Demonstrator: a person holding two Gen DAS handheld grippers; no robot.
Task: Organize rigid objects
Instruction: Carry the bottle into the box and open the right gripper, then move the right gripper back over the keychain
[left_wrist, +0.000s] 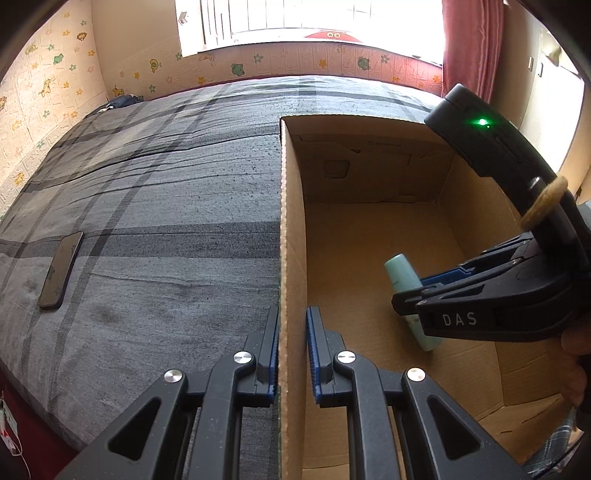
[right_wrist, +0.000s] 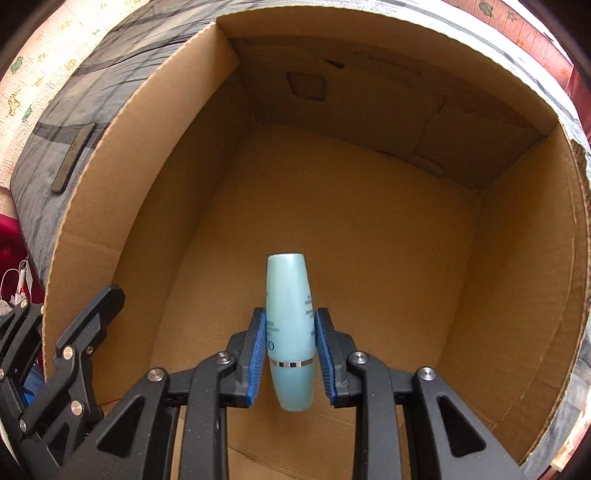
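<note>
I see daylight pour through the window (left_wrist: 310, 22) at the top of the left wrist view, blown out to white glare. The bed cover (left_wrist: 147, 206) reads sharp. Fisheye bending curves every edge, corners go black. Inside the cardboard box (right_wrist: 122, 206) the light is dimmer, perhaps slightly soft.

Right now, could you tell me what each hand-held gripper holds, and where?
Right hand-held gripper: teal bottle, gripped mid-body. Left hand-held gripper: cardboard box, clamped on its wall edge.
</note>
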